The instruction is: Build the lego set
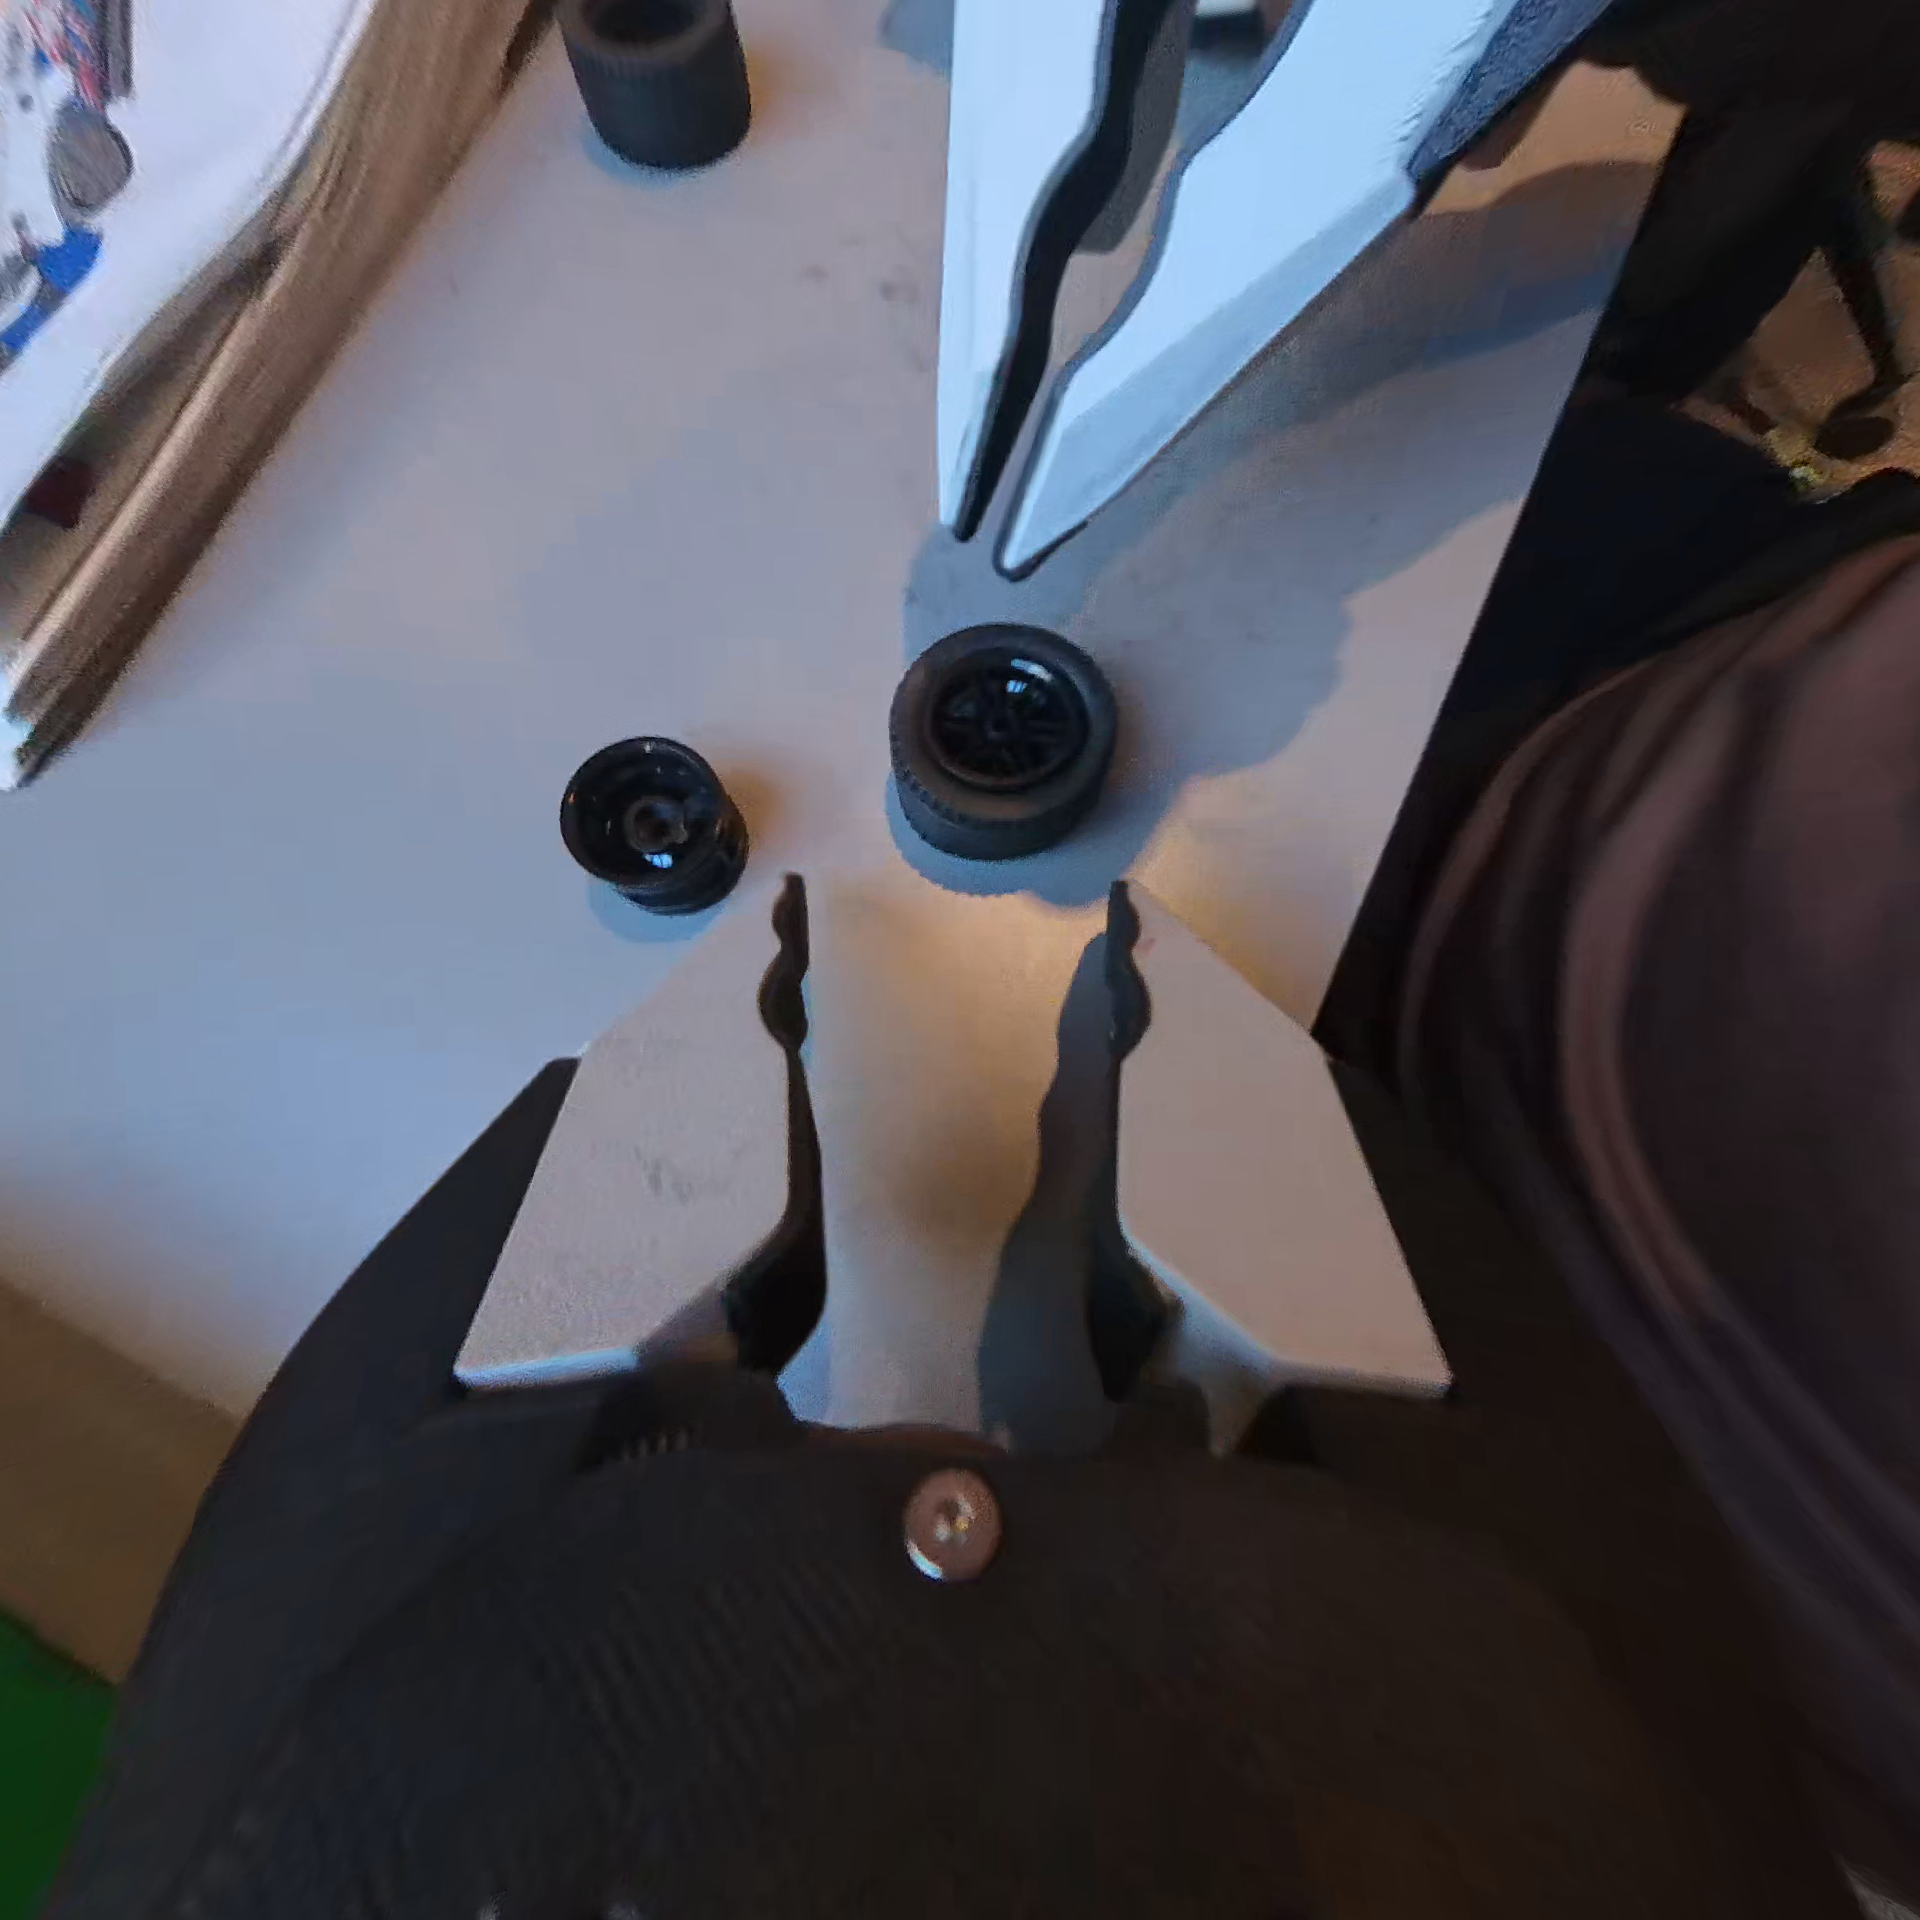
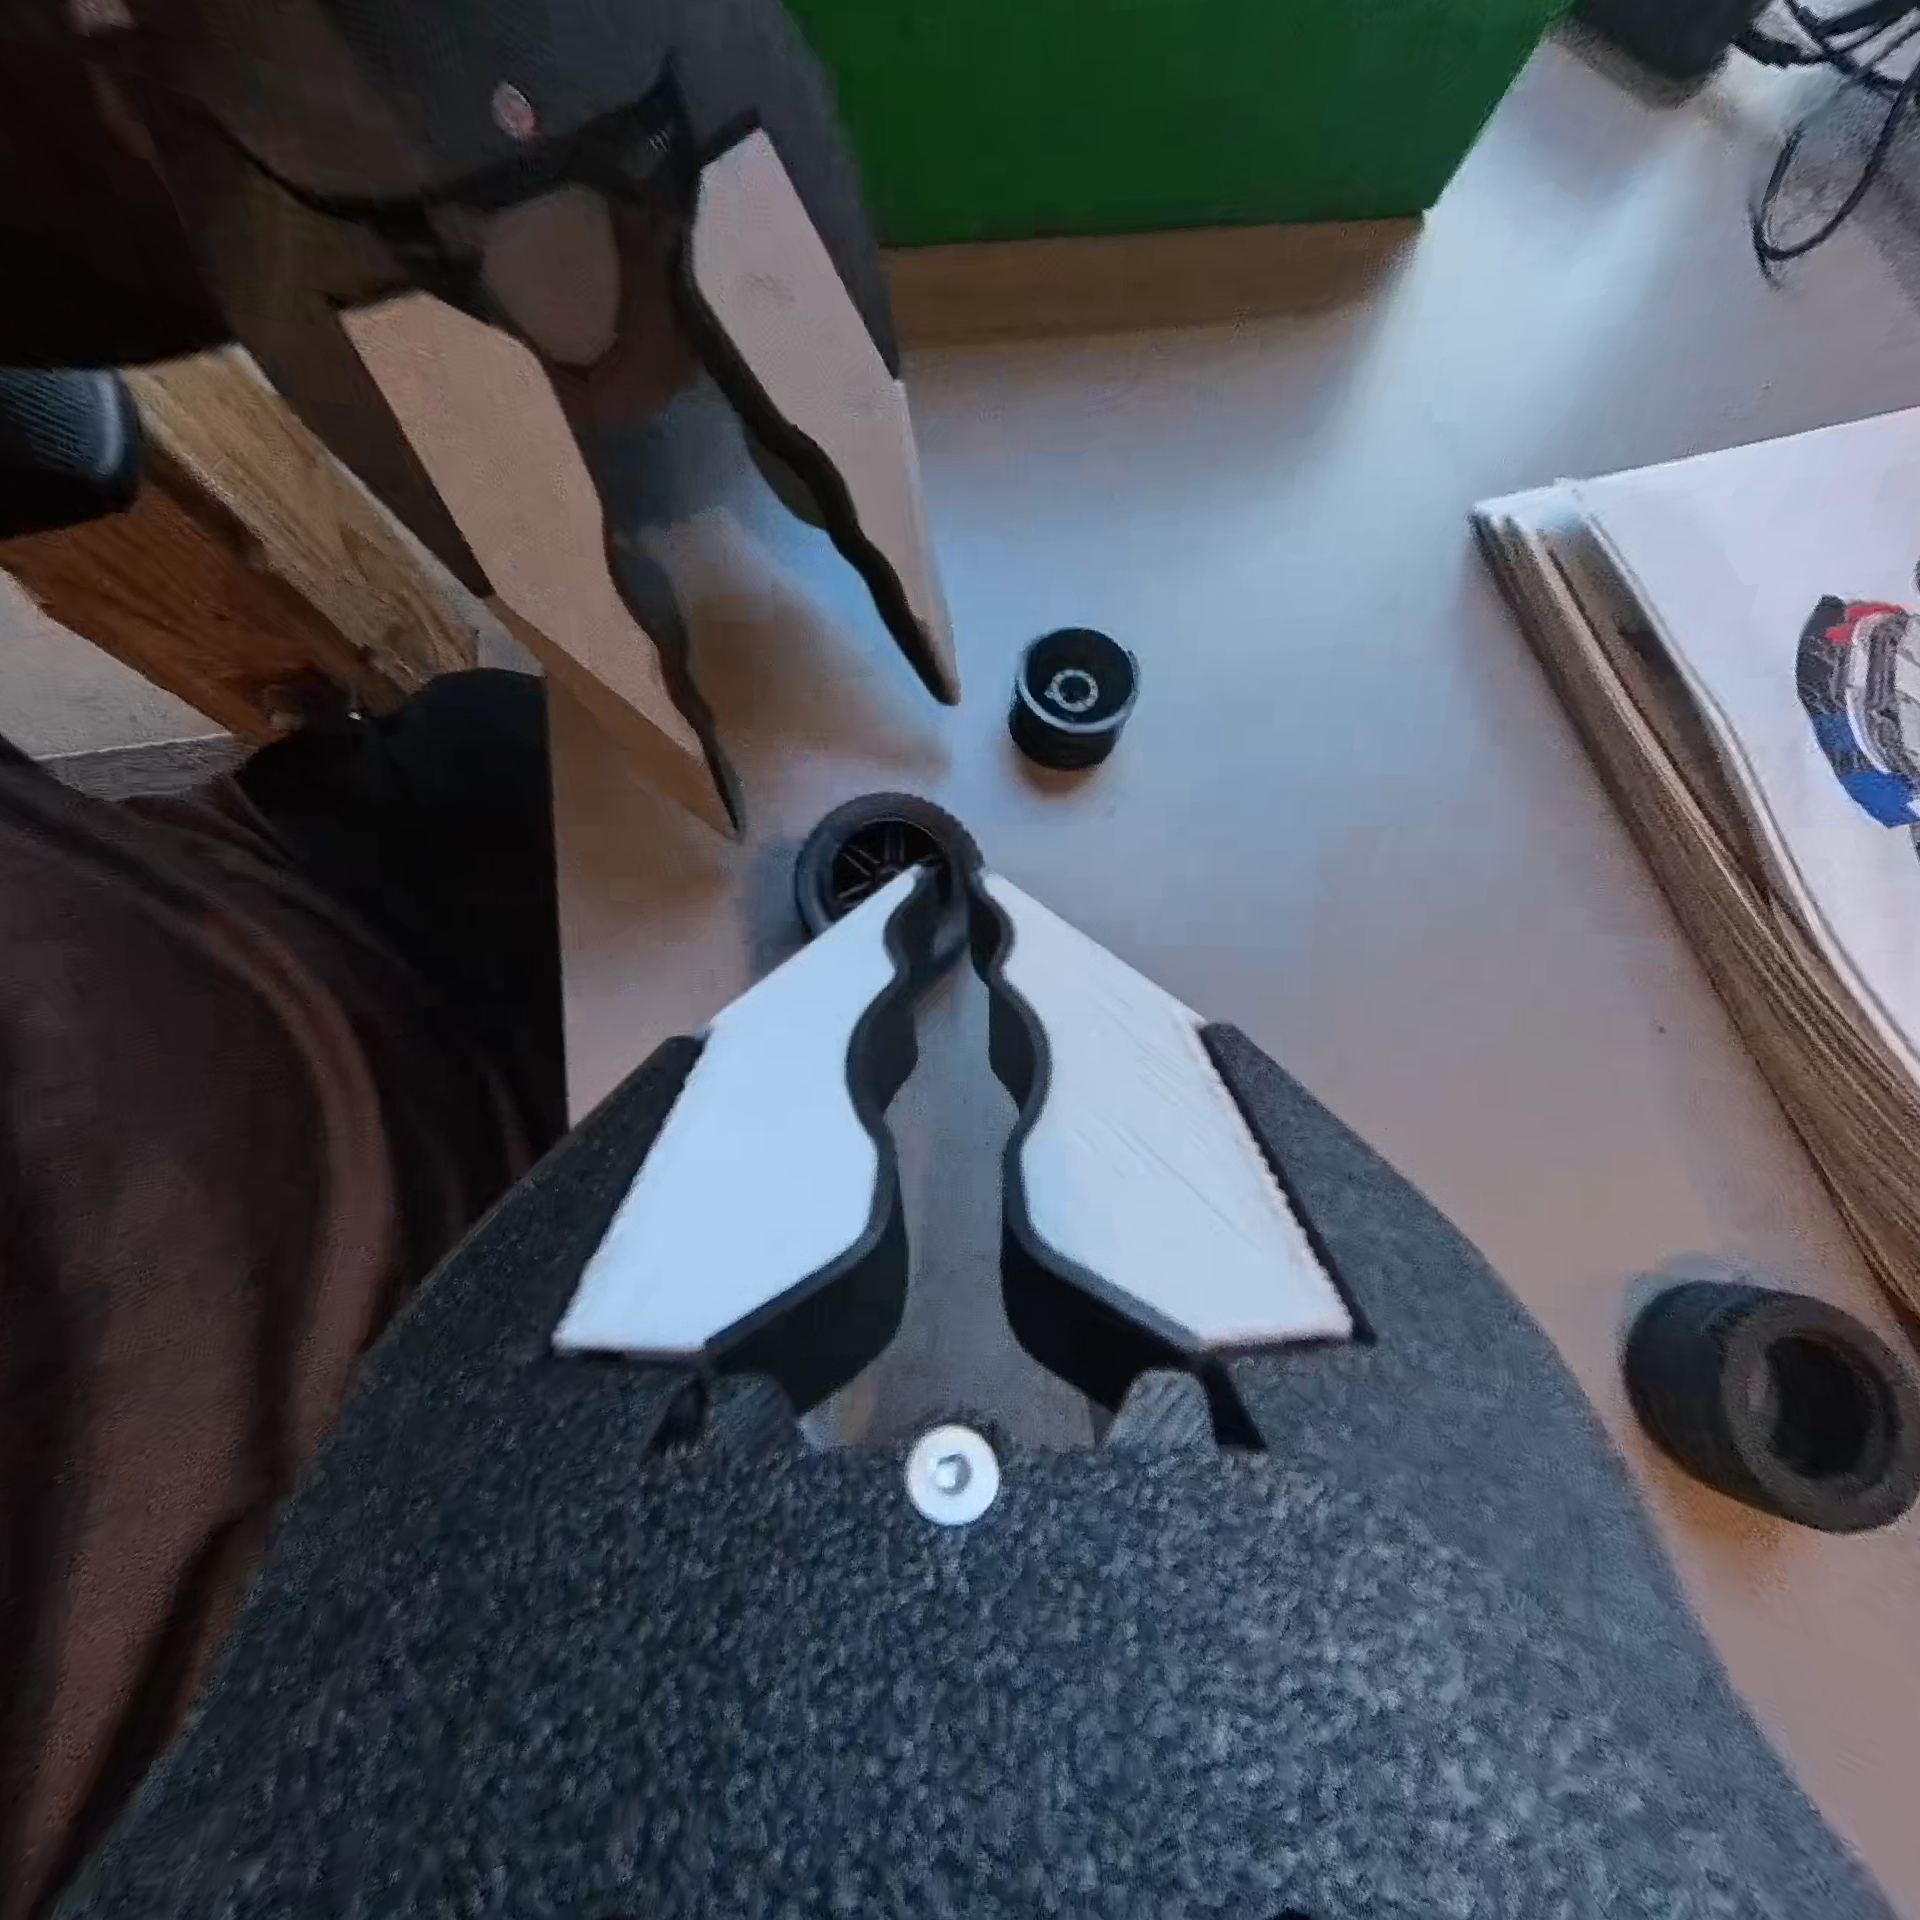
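An assembled wheel [image 1: 1003, 738], a black rim inside a black tyre, lies flat on the pale table [image 1: 520, 468]. A bare black rim [image 1: 652, 821] lies to its left. My left gripper [image 1: 956, 888] is open and empty, its tips just short of both parts. My right gripper [image 1: 989, 549] comes in from the far side, jaws almost together, tips just above the wheel and holding nothing. In the right wrist view my right gripper [image 2: 948, 876] overlaps the wheel [image 2: 852, 862]. The left gripper [image 2: 840, 756] and the bare rim [image 2: 1070, 691] lie beyond it.
A loose black tyre [image 2: 1766, 1403] lies at the right, also at the far edge of the left wrist view [image 1: 655, 78]. An instruction booklet [image 2: 1766, 675] lies on the table's right side. A person in brown clothing [image 1: 1662, 1143] is close by. Cables [image 2: 1829, 125] lie at the far corner. Spacing between my two grippers at the tips: around 6 cm.
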`<state>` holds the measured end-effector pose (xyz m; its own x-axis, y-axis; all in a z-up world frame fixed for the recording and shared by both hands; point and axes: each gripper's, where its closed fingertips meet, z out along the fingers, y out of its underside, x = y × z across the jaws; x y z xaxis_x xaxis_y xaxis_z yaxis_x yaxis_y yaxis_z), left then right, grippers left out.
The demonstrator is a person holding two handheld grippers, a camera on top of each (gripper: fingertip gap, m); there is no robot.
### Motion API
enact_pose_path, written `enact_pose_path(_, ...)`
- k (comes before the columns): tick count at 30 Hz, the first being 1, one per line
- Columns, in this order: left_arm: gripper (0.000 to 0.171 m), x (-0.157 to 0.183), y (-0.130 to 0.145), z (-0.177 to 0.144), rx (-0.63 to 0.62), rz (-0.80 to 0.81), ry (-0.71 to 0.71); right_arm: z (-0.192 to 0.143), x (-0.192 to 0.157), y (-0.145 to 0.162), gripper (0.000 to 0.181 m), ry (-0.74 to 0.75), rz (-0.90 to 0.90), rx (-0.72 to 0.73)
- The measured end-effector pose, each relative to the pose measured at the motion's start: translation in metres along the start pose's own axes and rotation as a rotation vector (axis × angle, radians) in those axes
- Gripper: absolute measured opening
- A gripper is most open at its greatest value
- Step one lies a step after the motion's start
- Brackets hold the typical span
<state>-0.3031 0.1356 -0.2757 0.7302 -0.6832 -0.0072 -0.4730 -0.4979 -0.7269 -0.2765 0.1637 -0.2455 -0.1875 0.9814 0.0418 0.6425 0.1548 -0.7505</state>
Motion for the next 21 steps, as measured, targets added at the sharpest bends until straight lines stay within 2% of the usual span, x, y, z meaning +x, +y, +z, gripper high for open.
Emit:
enact_pose_path(4,0.054,0.007,-0.01,0.009,0.074,-0.043,0.061,0.004,-0.009,-0.006,0.001,-0.064,-0.018,-0.025)
enact_pose_path(8,0.05,0.011,-0.014,0.018,0.055,-0.034,0.11,0.017,-0.014,-0.004,0.0,-0.088,-0.103,-0.089)
enact_pose_path(14,0.04,0.01,-0.011,0.026,0.004,-0.026,0.194,0.025,-0.01,0.001,0.0,-0.071,-0.481,-0.135)
enact_pose_path(17,0.038,0.011,-0.011,0.026,0.0,0.026,0.222,0.025,-0.009,0.008,0.002,-0.112,-0.585,-0.209)
enact_pose_path(19,0.038,0.011,-0.011,0.027,0.0,0.081,0.229,0.022,-0.013,0.006,0.009,-0.165,-0.646,-0.234)
enact_pose_path(21,0.038,0.011,-0.011,0.028,-0.005,0.091,0.259,0.02,-0.014,0.001,0.006,-0.166,-0.743,-0.234)
